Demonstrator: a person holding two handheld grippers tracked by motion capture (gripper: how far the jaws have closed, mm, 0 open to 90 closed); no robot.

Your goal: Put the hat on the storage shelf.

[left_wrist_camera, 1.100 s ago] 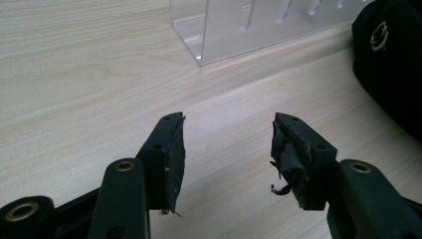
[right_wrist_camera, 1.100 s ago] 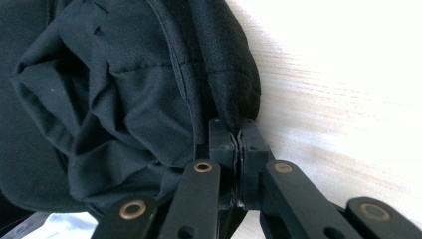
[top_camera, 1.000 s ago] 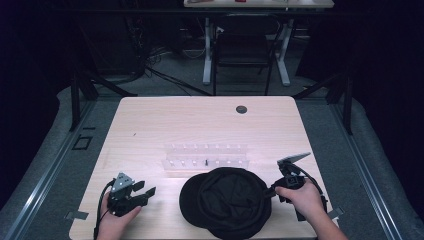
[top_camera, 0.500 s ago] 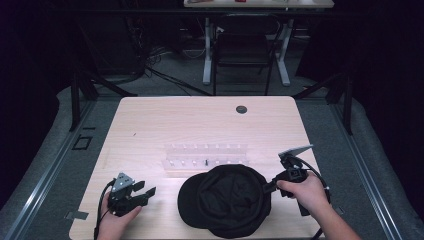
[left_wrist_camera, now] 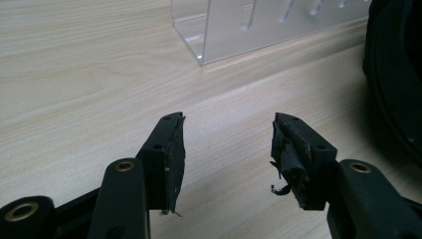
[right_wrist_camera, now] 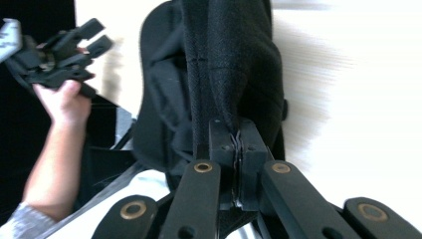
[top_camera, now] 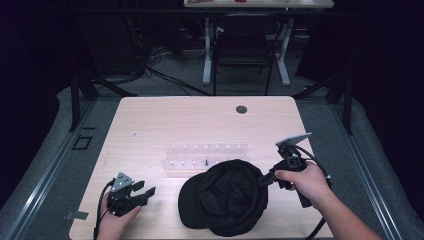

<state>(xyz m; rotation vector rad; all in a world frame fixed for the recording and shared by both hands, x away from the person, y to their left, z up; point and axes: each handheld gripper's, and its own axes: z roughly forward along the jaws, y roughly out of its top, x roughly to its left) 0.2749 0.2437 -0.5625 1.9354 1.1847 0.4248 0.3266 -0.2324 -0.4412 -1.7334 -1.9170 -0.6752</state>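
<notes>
The black cap (top_camera: 225, 197) lies at the near edge of the desk (top_camera: 150, 125), its right rim clamped in the right hand-held gripper (top_camera: 262, 180) by a thin fold of cloth. That fold could be pulled free as the cap is lifted. The left hand-held gripper (top_camera: 145, 192) is held apart, empty, and the clear rack (top_camera: 207, 152) just behind could be knocked.
</notes>
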